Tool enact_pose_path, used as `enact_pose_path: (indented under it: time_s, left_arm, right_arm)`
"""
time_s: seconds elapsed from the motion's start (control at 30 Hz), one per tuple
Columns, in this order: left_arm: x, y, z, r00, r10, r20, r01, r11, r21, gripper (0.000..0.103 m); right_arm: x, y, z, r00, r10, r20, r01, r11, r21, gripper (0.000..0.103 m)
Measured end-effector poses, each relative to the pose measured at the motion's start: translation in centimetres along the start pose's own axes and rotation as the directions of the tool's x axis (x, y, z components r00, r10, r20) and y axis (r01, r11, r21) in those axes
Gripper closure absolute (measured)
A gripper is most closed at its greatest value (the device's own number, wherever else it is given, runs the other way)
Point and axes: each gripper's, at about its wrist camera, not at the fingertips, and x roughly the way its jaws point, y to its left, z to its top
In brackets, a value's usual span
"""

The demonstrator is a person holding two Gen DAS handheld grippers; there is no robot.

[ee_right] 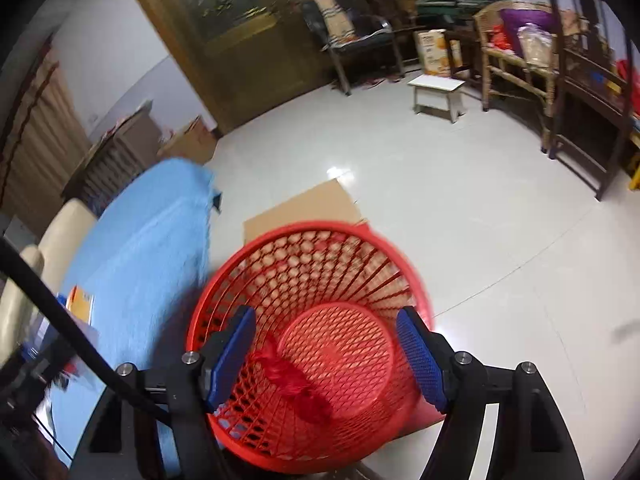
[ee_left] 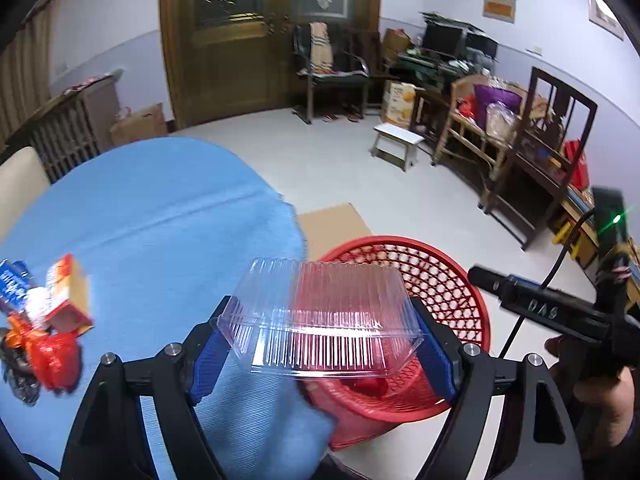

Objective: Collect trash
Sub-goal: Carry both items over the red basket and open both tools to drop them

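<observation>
I hold the clear plastic box [ee_left: 320, 320] tight in my left gripper [ee_left: 320, 344] just above the red basket [ee_right: 312, 336] so it can drop in, while my right gripper [ee_right: 326, 360] hangs wide open and empty over the basket too.

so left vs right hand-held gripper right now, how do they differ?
Load: the left hand-held gripper has its pads against the ends of a clear plastic clamshell; the right hand-held gripper is open with nothing between its pads.
Position: the left one is over the edge of the blue tablecloth, partly over the red basket; the right one looks straight down into the basket, where a red wrapper lies.
Shared: blue pads, black frames.
</observation>
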Motion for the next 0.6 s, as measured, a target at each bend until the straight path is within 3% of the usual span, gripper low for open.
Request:
enact_pose_path:
  time_s: [0.13, 0.23, 0.33, 0.43, 0.6]
  left_arm:
    - [2.6, -1.9, 0.8, 0.996, -0.056, -0.072, 0.058, 0.998, 0.025, 0.016]
    - [4.3, -2.8, 1.0, 0.990, -0.050, -0.135, 0.056, 0.997, 0.046, 0.015]
    - [4.8, -2.0, 0.4, 0.981, -0.092, -0.171, 0.092, 0.996, -0.004, 0.014]
    - [4.0, -0.5, 0.1, 0.981, -0.114, -0.159, 0.106, 0.993, -0.052, 0.014]
    - [1.2, 4.2, -0.7, 0.992, -0.090, -0.090, 0.078, 0.988, -0.136, 0.014]
  right_arm:
    - [-0.8, -0.7, 0.9, 0.999, -0.009, 0.034, 0.007, 0.999, 0.039, 0.027]
    - [-1.2, -1.1, 1.3, 0.999, -0.013, 0.049, 0.010, 0.999, 0.053, 0.027]
    - [-1.4, -1.0, 1.5, 0.998, -0.014, 0.057, 0.011, 0.999, 0.052, 0.027]
    - [-1.4, -0.7, 1.5, 0.998, -0.015, 0.057, 0.012, 0.999, 0.047, 0.027]
    - [-0.8, 1.6, 1.0, 0.999, 0.006, 0.039, -0.007, 1.000, 0.006, 0.027]
